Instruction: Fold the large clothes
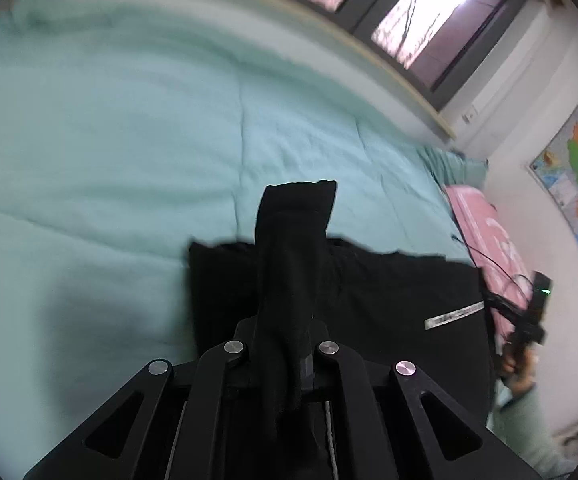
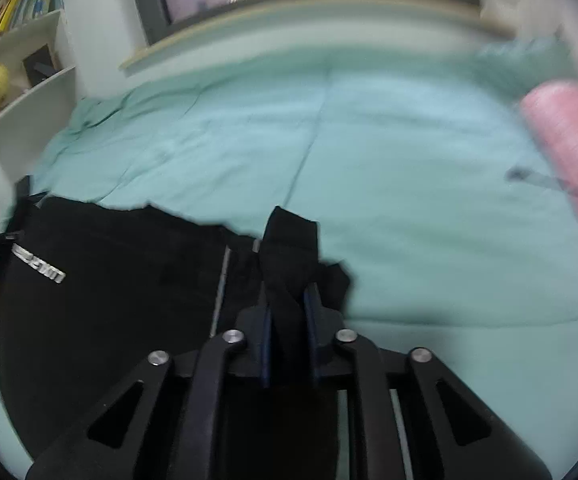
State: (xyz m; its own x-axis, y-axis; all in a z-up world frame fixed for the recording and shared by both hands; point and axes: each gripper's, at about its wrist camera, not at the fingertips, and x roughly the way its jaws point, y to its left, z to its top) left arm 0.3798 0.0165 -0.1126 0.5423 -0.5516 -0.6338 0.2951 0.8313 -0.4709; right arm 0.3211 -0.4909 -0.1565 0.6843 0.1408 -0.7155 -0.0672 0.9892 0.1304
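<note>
Evidently we pinch the limp black fabric garment (image 1: 369,300) in both the left hand-held gripper (image 1: 285,344) and right hand-held gripper (image 2: 289,320) — soft, light, low in each frame on the mint-green quilted bed (image 1: 109,160) — best held by its edges.

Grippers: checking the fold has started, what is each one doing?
Left gripper: shut on the black garment.
Right gripper: shut on the black garment.

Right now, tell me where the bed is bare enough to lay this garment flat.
Free: the teal bedspread between the black garment and the window sill. Crowded: the side by the pink pillow and its cables.
</note>
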